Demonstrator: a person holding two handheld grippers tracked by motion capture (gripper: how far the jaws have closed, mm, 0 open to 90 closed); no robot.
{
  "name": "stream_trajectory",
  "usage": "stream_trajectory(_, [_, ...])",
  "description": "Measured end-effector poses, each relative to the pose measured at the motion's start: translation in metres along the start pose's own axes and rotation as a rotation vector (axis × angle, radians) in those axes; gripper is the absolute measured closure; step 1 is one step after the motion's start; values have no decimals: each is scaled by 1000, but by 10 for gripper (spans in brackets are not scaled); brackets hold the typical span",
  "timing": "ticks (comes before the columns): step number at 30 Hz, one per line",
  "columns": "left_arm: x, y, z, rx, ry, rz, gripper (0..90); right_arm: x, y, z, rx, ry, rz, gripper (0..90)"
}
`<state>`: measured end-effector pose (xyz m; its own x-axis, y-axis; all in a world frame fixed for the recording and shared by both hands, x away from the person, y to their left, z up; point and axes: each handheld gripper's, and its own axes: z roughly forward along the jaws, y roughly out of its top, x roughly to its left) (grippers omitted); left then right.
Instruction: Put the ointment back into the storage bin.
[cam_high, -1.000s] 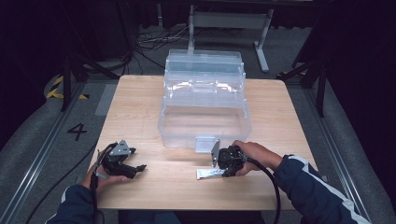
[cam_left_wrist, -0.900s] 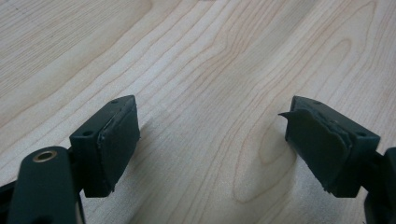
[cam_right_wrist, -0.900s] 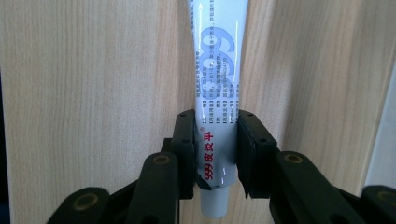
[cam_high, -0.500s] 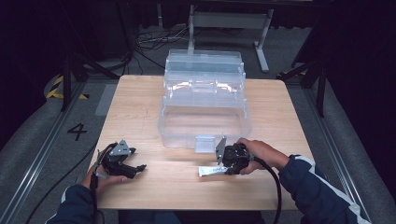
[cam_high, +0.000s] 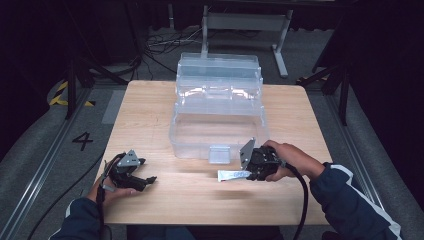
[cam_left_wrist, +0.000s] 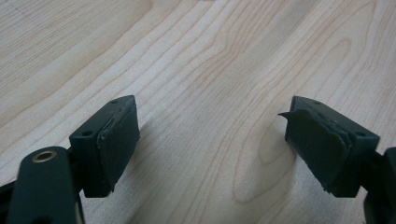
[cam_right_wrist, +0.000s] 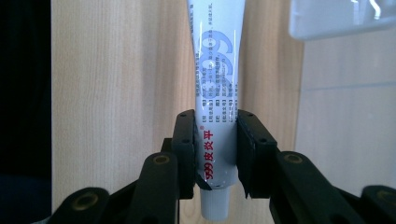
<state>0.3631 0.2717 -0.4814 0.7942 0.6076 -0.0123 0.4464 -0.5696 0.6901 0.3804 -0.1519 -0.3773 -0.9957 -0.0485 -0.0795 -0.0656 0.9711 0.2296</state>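
Hands come in from the near edge of the table (cam_high: 150, 100) in the high view, one at each side. The right gripper (cam_high: 250, 172) pinches a white tube (cam_high: 231, 174) and holds it flat, a little above the wood, just in front of the clear box (cam_high: 220, 112) that stands open in the middle of the table. The tube is probably meant to go into that box, so it is kept close to the front wall. The left gripper (cam_high: 145, 181) waits near the near left corner with nothing in it. In the left gripper view, its two pads (cam_left_wrist: 116, 140) stand wide apart over bare wood, so you can be sure it is free. In the right gripper view, the jaws squeeze the tube (cam_right_wrist: 215, 93) near its cap end, and you can read red and blue print on it, which the high view is too far off to show.
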Motion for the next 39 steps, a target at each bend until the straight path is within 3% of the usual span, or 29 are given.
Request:
stream_trajectory(12, [0, 0, 0, 0, 0, 0, 180, -3, -6, -33, -33, -54, 9, 713])
stream_trajectory(24, [0, 0, 0, 0, 0, 0, 180, -12, -7, -54, -46, -87, 4, 714])
stream_trajectory(39, [0, 0, 0, 0, 1, 0, 180, -42, -13, -78, -64, -145, 38, 713])
